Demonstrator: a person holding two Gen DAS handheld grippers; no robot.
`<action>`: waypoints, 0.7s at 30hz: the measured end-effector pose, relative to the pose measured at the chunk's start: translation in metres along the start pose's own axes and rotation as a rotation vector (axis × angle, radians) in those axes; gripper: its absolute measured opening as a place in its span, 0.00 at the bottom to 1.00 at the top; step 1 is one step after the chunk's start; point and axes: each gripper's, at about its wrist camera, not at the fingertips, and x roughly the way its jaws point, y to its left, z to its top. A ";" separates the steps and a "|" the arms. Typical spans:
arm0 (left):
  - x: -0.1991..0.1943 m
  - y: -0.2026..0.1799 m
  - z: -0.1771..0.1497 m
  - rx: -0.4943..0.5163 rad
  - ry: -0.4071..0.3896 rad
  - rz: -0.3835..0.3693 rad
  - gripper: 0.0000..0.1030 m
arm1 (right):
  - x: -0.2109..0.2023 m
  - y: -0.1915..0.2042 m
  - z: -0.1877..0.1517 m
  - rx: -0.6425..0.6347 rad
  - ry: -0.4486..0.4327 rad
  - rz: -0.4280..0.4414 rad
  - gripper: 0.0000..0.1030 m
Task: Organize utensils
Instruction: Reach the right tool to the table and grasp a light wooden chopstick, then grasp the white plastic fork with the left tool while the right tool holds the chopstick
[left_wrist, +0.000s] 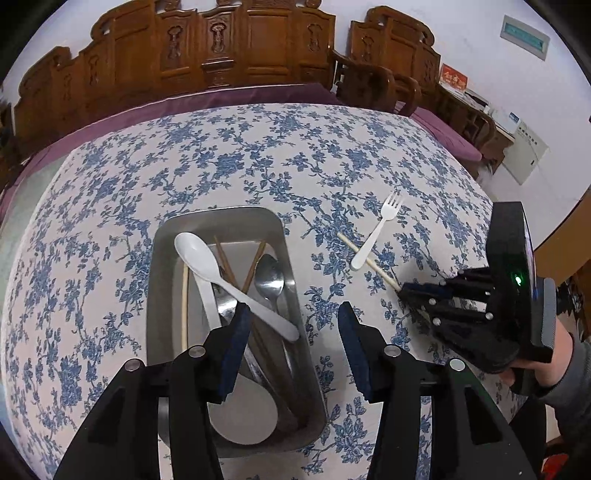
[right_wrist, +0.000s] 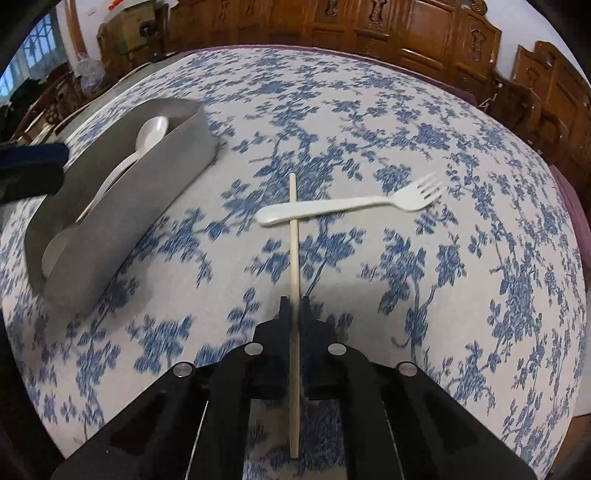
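Note:
A grey metal tray (left_wrist: 162, 236) sits on the floral tablecloth and holds a white plastic spoon (left_wrist: 221, 277), a metal spoon (left_wrist: 271, 280), brown chopsticks (left_wrist: 255, 264) and other utensils. My left gripper (left_wrist: 291, 332) is open and empty over the tray's near right part. My right gripper (right_wrist: 293, 304) is shut on a pale chopstick (right_wrist: 294, 266), whose far end lies under the handle of a white plastic fork (right_wrist: 354, 205). The tray (right_wrist: 122, 221) stands to its left. In the left wrist view, the right gripper (left_wrist: 410, 290) holds the chopstick (left_wrist: 369, 260) beside the fork (left_wrist: 376, 230).
A table with a blue floral cloth (left_wrist: 258, 166) fills both views. Carved wooden chairs (left_wrist: 229, 51) line its far edge. A purple cushion (left_wrist: 447, 133) and a white wall stand at the right. The left gripper's fingers (right_wrist: 33, 166) show at the left edge of the right wrist view.

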 end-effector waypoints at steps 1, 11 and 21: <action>0.000 -0.001 0.000 0.001 0.001 0.000 0.45 | -0.003 0.000 -0.004 -0.011 0.009 0.017 0.06; 0.005 -0.017 0.005 0.018 0.007 0.004 0.45 | -0.057 0.005 -0.051 -0.013 -0.010 0.151 0.06; 0.042 -0.062 0.035 0.069 0.018 -0.022 0.45 | -0.102 -0.046 -0.075 0.054 -0.088 0.064 0.06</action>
